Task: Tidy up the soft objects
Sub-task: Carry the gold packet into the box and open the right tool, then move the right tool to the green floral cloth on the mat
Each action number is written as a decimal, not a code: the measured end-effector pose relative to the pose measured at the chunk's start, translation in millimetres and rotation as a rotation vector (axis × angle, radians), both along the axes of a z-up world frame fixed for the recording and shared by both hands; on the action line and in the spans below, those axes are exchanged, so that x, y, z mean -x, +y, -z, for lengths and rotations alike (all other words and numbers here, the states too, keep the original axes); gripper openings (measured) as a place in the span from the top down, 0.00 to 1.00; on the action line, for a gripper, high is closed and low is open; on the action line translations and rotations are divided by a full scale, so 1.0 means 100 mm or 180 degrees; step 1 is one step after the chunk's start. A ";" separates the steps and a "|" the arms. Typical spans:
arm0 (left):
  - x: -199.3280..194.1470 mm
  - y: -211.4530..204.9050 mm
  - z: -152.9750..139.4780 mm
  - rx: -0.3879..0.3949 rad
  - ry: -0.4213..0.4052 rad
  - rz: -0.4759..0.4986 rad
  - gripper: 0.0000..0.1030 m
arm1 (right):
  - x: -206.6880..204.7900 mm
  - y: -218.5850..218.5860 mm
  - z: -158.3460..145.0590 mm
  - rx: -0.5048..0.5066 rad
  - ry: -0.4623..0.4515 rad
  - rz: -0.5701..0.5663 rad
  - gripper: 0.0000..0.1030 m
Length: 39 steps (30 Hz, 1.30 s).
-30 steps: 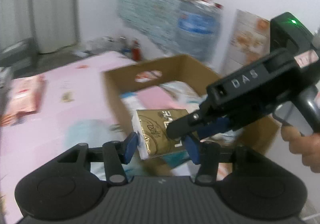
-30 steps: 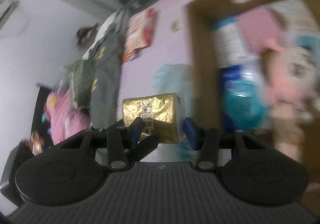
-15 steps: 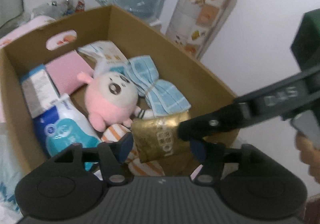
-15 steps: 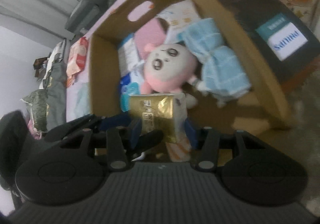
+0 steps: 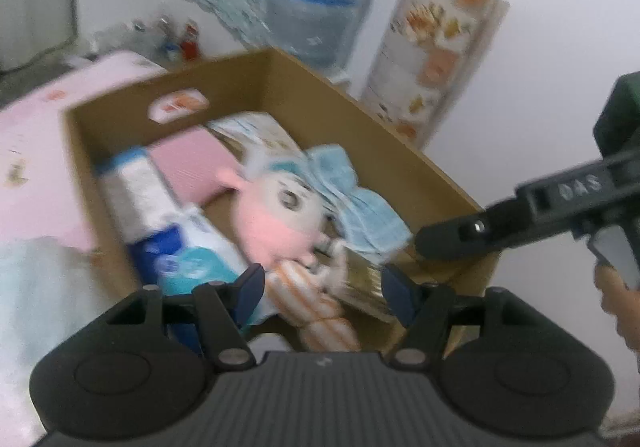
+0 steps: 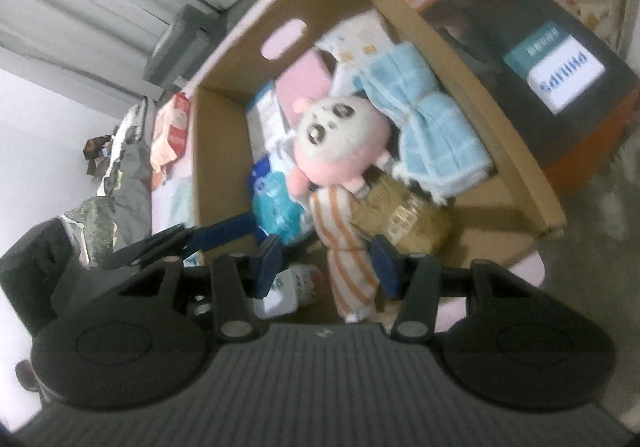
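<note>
1. Left gripper: fingers spread wide, nothing between the blue pads.
2. Right gripper: fingers likewise parted, pads bare.
3. Right unit reaches in from the right in the left wrist view; the person's right hand grips its handle.

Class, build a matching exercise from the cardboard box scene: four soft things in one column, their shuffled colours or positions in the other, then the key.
1. round plush toy
2. folded checked towel
3. shiny wrapped pack
4. striped cloth

A. gold, lying at the near end of the cardboard box
B. light blue
C. pink with a white face
D. orange and white

Pairs: 1-C, 2-B, 3-A, 4-D
</note>
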<state>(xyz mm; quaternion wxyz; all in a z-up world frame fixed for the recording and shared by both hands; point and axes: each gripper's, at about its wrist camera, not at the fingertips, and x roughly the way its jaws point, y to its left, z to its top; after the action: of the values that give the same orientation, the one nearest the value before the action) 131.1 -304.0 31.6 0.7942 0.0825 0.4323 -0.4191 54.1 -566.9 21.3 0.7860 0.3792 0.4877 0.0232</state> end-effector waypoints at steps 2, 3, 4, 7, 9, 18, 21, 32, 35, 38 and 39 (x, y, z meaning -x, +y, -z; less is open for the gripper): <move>-0.01 0.22 -0.10 0.0026 -0.0120 -0.0141 0.35 | -0.11 0.03 -0.02 0.0037 -0.0047 -0.0022 0.52; -0.01 0.34 -0.14 0.0038 -0.0180 -0.0220 0.34 | -0.19 0.05 -0.01 0.0041 -0.0047 -0.0038 0.52; -0.02 0.47 -0.18 0.0051 -0.0237 -0.0309 0.33 | -0.28 0.08 0.02 0.0022 -0.0037 -0.0070 0.52; -0.04 0.86 -0.24 0.0080 -0.0359 -0.0572 0.30 | -0.58 0.16 0.19 0.0015 0.0098 -0.0143 0.53; -0.05 1.10 -0.23 0.0078 -0.0459 -0.0752 0.28 | -0.74 0.21 0.34 -0.0015 0.0202 -0.0178 0.54; -0.06 1.84 0.00 -0.0012 -0.0444 -0.1301 0.28 | -0.77 0.24 0.90 -0.0031 0.0817 0.0005 0.54; -0.06 2.02 -0.02 0.0074 -0.0408 -0.1403 0.28 | -0.74 0.28 0.75 -0.0053 0.0691 0.0043 0.53; 0.28 2.90 -0.05 -0.0012 -0.0464 -0.2057 0.28 | -1.16 1.73 -0.05 -0.0371 -0.0198 -0.1055 0.50; 0.36 3.09 0.03 -0.0120 -0.0452 -0.2232 0.28 | -1.41 2.44 0.05 -0.0544 -0.0101 -0.1553 0.50; 0.47 3.21 0.12 -0.0356 -0.0489 -0.2339 0.28 | -1.60 3.07 0.16 -0.0633 0.0018 -0.1948 0.50; 0.50 3.24 0.16 -0.0462 -0.0514 -0.2381 0.28 | -1.65 3.30 0.21 -0.0637 0.0058 -0.2097 0.50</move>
<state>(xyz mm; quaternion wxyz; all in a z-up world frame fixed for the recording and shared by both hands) 80.7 20.2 16.0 0.9157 0.0079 0.3972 -0.0610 219.3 -236.5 0.4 0.6909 0.2768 0.5862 0.3200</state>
